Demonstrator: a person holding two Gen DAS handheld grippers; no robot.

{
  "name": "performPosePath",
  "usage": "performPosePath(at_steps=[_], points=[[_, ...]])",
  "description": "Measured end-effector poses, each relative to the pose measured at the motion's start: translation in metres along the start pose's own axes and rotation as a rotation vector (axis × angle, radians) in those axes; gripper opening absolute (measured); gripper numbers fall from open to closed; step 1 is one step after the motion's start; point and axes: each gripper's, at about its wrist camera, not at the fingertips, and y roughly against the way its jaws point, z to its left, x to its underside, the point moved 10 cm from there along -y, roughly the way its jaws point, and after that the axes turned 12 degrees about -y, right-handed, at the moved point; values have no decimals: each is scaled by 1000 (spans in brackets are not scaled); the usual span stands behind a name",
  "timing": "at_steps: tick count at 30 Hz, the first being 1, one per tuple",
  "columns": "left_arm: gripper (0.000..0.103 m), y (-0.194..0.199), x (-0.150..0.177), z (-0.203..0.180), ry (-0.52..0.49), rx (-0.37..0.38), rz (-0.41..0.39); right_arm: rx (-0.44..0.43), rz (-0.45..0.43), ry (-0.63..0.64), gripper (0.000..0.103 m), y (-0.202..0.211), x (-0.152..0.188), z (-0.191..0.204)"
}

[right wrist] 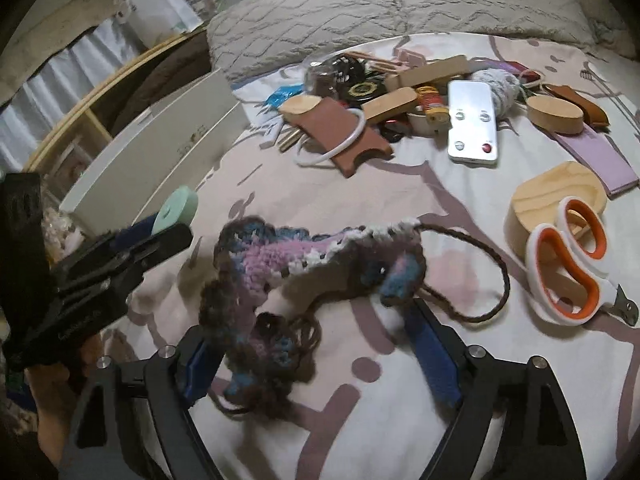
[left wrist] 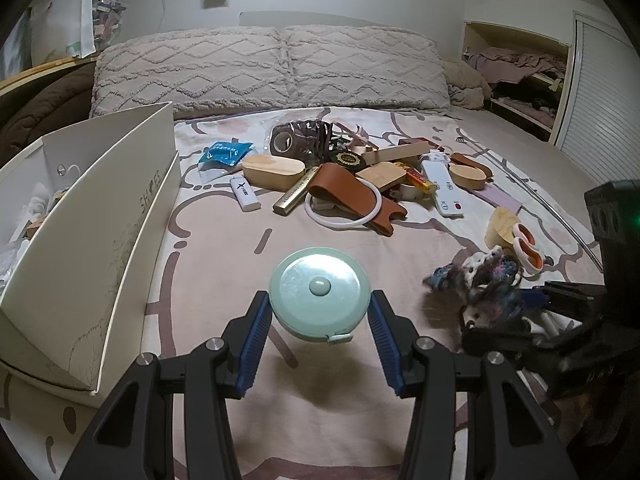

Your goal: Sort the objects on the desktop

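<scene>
i have the mint round tape measure (left wrist: 319, 295) clamped between the blue pads of my left gripper (left wrist: 320, 312), lifted clear of the bedsheet (left wrist: 344, 400) with its shadow under it. in the right wrist view it shows edge-on, just short of the white cardboard box (left wrist: 92, 248). i judge this the carry-to-box step: the next move calls for swinging left, clearing the box's near wall, and letting go over the opening, where small white things already lie.

my right gripper (right wrist: 316, 344) stands wide open, its blue pads either side of a crocheted yarn piece (right wrist: 304, 276) lying on the sheet with a braided brown cord (right wrist: 496, 276) looping off it. nothing presses on it that i can see, so i read it as loose, not gripped.

room: the sheet between me and the pile is bare, fine for moving. on the right, the orange-handled scissors (right wrist: 568, 264) lean on a wooden oval block (right wrist: 560, 188), near the cord's loop, so any drag there could snag. the white remote (right wrist: 472, 128), brown leather sleeve (right wrist: 344, 136) and white ring (right wrist: 340, 140) sit farther back, well apart from both grippers. the two grippers are close side by side; i'd move one at a time.
</scene>
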Motion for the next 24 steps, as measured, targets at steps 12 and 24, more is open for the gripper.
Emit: performPosePath(at_steps=[12,24], points=[[49,2,0,6,22,0,-3,72,-17,117,57,-27,-11,13],[49,7,-4,12,28,-10,-17,30,-63,142,8,-17,-12,24]])
